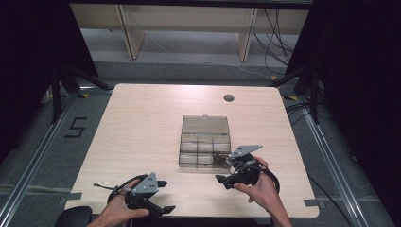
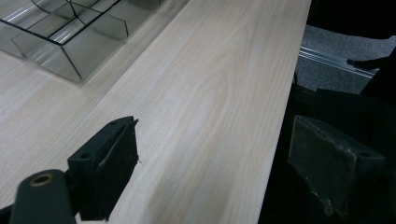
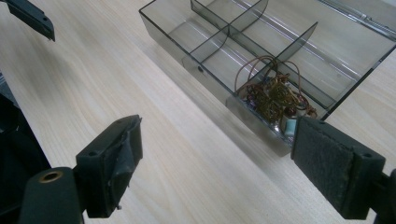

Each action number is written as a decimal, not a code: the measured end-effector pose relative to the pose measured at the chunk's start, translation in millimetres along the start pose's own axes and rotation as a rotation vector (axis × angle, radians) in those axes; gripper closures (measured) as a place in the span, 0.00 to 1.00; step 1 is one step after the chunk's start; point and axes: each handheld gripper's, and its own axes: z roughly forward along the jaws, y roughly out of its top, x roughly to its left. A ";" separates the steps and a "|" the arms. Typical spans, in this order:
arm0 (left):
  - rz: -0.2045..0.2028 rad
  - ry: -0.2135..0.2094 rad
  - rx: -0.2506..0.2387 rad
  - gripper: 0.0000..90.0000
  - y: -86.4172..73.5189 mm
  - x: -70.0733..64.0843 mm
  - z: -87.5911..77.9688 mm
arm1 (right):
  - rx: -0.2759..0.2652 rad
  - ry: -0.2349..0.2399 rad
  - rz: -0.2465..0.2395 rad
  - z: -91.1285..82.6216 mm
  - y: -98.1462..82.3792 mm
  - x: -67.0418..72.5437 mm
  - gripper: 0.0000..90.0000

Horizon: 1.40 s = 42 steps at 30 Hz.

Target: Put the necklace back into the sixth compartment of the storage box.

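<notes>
Both tongs released, empty. Right tongs (image 3: pixel 215 158) just short of organizer box (image 3: pixel 187 35) wall; left tongs (image 2: pixel 215 163) straddle worktop (image 2: pixel 210 93) edge, bare wood ahead.

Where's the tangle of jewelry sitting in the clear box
The jewelry tangle lies in the near right corner compartment of the clear box at mid-table in the high view, just ahead of the right gripper.

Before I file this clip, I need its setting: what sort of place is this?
Probably a lab recording station: a bare wooden table inside dark curtains, a taped floor number, loose cables, and a clear divided box staged as a prop.
</notes>
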 end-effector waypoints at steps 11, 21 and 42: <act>0.010 -0.005 0.016 0.17 -0.8 -0.7 0.8 | -0.010 -0.012 -0.008 1.8 -6.0 2.6 0.19; 0.008 -0.007 0.012 0.17 -0.9 -0.5 0.6 | -0.011 -0.017 -0.005 0.9 -12.4 3.9 0.19; 0.029 -0.010 0.015 0.17 -1.1 0.2 1.7 | -0.062 -0.018 0.034 -2.8 -31.7 8.3 0.19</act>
